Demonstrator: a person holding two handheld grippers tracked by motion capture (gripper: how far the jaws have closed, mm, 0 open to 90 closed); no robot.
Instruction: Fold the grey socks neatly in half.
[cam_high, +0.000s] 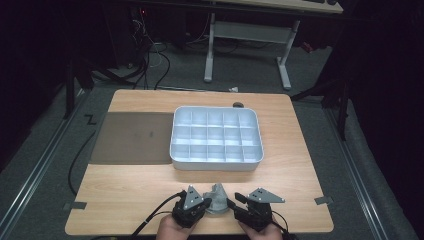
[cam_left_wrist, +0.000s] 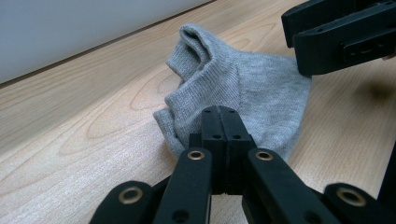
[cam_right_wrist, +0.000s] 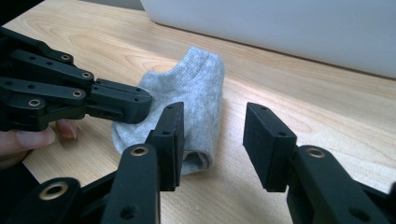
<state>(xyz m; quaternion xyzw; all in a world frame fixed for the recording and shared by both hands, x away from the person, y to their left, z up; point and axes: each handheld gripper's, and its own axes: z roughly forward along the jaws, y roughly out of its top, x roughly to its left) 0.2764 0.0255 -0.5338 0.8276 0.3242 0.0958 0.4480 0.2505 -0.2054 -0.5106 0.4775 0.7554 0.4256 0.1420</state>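
Observation:
A small grey sock (cam_high: 217, 197) lies folded near the table's front edge, between the two grippers. My left gripper (cam_high: 209, 201) has its jaws together on the sock's near edge (cam_left_wrist: 243, 84); in the left gripper view the fabric bunches up at the tips of the left gripper (cam_left_wrist: 219, 114). My right gripper (cam_right_wrist: 212, 126) stands open just short of the sock (cam_right_wrist: 196, 93), with bare wood showing between its jaws. The left gripper (cam_right_wrist: 142, 105) comes in from the left there, its tip on the sock. The right gripper (cam_left_wrist: 299, 39) shows at the top right of the left gripper view.
A white tray (cam_high: 215, 164) with several compartments stands in the middle of the wooden table (cam_high: 300, 190), just beyond the sock. A dark mat (cam_high: 132, 137) lies to its left. A desk frame and cables stand on the floor behind the table.

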